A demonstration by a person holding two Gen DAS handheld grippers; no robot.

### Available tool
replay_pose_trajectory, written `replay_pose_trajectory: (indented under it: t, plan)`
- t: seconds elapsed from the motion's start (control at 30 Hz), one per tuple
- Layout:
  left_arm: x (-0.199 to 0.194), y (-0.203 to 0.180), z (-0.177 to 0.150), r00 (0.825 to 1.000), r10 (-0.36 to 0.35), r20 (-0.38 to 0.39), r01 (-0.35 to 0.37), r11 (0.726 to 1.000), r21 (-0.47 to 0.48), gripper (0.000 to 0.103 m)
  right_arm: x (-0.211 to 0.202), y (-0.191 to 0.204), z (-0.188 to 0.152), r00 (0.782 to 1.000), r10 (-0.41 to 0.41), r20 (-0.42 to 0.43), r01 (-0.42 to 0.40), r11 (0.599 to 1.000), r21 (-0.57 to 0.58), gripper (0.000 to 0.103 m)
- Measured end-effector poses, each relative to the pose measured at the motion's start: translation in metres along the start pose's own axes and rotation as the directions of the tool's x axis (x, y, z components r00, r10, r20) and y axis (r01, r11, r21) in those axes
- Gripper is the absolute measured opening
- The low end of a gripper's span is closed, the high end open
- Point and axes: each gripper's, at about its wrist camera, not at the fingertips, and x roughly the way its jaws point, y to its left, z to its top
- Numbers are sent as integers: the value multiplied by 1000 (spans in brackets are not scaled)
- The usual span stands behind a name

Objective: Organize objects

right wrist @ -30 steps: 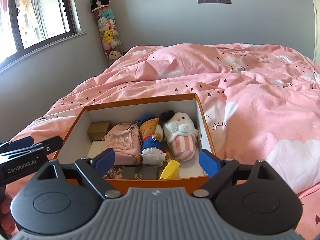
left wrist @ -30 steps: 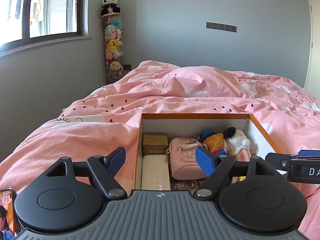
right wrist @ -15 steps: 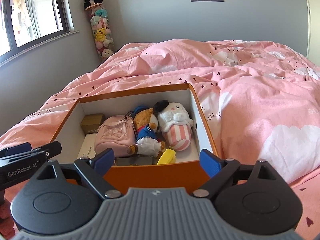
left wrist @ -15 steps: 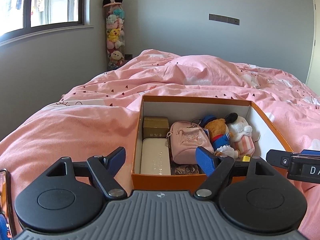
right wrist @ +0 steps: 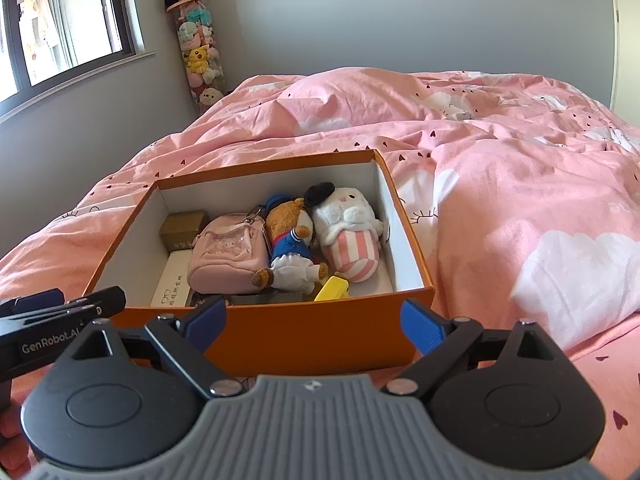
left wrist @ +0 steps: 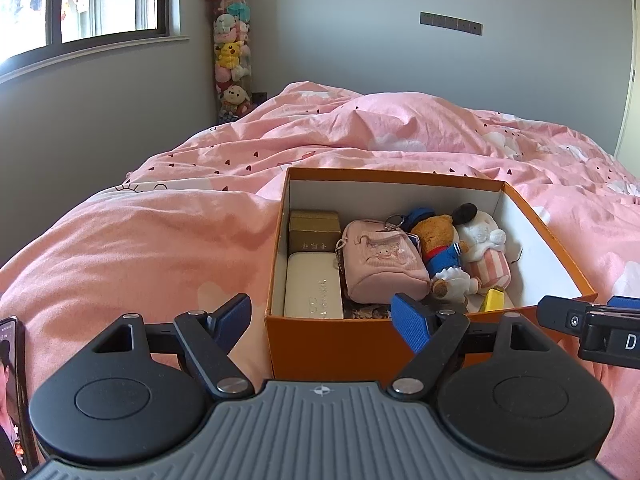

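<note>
Orange-walled, the box (left wrist: 400, 344) sat on the pink bed at centre frame, long axis running away from both cameras, just ahead of the left hand-held gripper (left wrist: 322, 316) and right hand-held gripper (right wrist: 314, 322), both wide and empty, neither clearly nearer.

Orange box (right wrist: 280, 336) packed left to centre; bare floor strip along right wall (right wrist: 404, 256); top open.
</note>
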Motion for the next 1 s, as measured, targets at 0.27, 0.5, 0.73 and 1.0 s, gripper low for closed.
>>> replay_pose_trajectory:
  t: [0.27, 0.5, 0.73, 1.0]
  plan:
    - [-7, -4, 0, 1000, -9, 4, 9, 1000, 12, 93, -9, -1, -2, 1000, -5, 14, 5, 1000, 1, 95]
    - [-13, -8, 1, 1000, -13, 17, 12, 1000, 23, 93, -16, -1, -3, 999, -8, 32, 8, 1000, 1, 95]
    - [-17, -11, 0, 1000, -18, 23, 18, 999, 35, 93, -21, -2, -4, 999, -10, 43, 9, 1000, 6, 95]
    - [-18, -12, 0, 1000, -22, 23, 21, 999, 35, 93, -21, -3, -4, 999, -10, 42, 10, 1000, 9, 95]
